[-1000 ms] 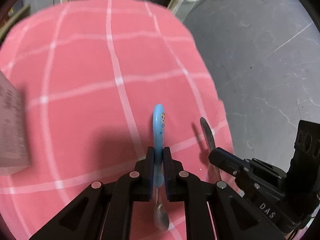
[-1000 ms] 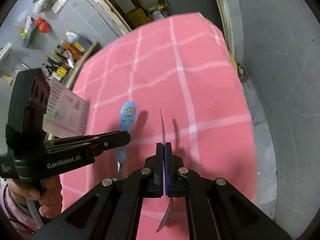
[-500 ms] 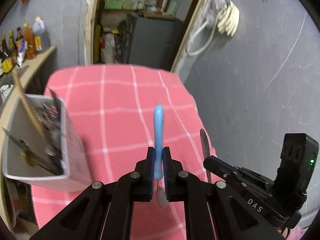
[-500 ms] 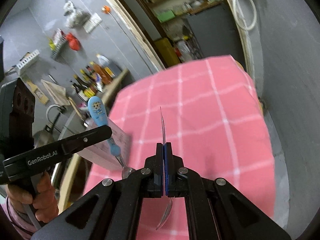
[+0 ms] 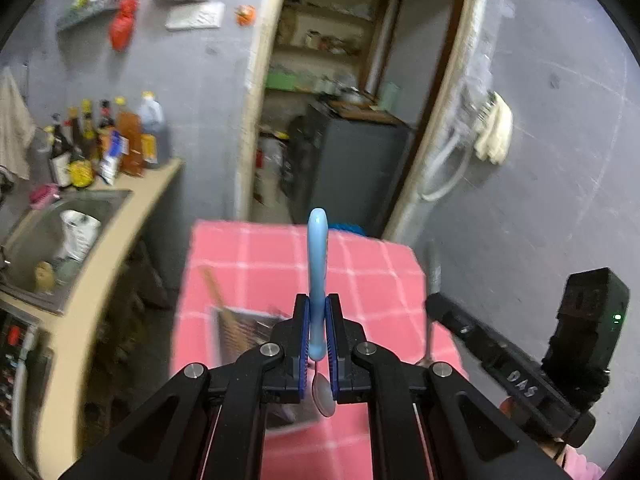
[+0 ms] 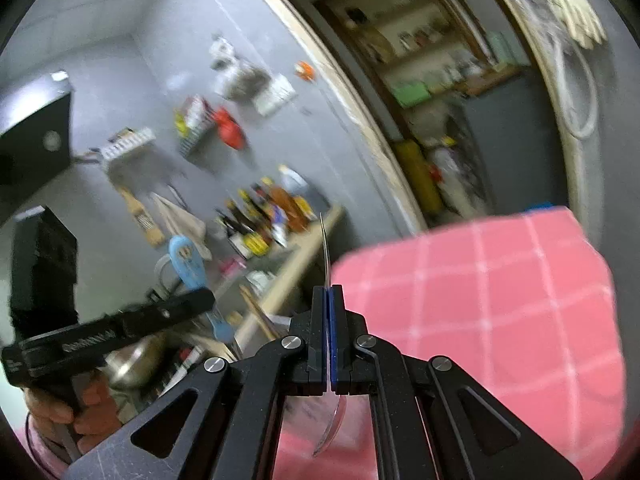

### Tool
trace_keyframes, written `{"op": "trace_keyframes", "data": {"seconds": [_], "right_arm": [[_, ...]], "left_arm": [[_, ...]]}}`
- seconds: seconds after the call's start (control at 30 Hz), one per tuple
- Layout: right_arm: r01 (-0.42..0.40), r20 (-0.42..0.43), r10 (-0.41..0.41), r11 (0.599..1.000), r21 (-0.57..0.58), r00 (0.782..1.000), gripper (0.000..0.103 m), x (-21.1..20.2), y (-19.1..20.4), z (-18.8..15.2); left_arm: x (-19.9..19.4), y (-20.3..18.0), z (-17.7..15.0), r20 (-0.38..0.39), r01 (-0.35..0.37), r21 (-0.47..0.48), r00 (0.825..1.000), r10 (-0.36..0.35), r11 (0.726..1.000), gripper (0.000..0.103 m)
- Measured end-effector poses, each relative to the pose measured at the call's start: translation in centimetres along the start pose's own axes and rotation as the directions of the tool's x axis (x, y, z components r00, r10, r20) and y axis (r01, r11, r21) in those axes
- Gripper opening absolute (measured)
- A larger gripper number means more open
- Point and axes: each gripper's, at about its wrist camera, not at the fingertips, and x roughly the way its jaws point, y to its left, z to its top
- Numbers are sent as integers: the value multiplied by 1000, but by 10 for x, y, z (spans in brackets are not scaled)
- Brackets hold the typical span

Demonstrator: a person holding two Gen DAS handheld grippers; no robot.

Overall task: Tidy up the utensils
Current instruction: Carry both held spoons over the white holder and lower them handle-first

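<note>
My left gripper is shut on a blue-handled spoon, handle pointing up and away, bowl hanging below the jaws. It is lifted above the pink checked tablecloth. A utensil box with a wooden stick in it stands below, partly hidden by the gripper. My right gripper is shut on a thin metal spoon, seen edge-on, bowl below the jaws. The left gripper with the blue spoon also shows at the left of the right wrist view.
A counter with a steel sink and several bottles runs along the left. An open doorway with shelves lies behind the table. A grey wall is at the right.
Both grippers have risen and tilted up from the cloth, each carrying its spoon. The views now take in the room, and the utensil box has moved under the left gripper.
</note>
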Motion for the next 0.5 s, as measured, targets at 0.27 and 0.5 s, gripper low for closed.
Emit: {"op": "trace_keyframes", "data": {"seconds": [0.27, 0.5], "right_arm": [[-131, 88, 131, 991, -15, 987, 2, 36, 27, -13], [-85, 25, 87, 994, -73, 996, 2, 53, 27, -49]], "left_arm": [[-8, 43, 3, 75, -64, -26, 995, 66, 998, 8], [4, 39, -14, 78, -19, 0, 997, 19, 1000, 8]]}}
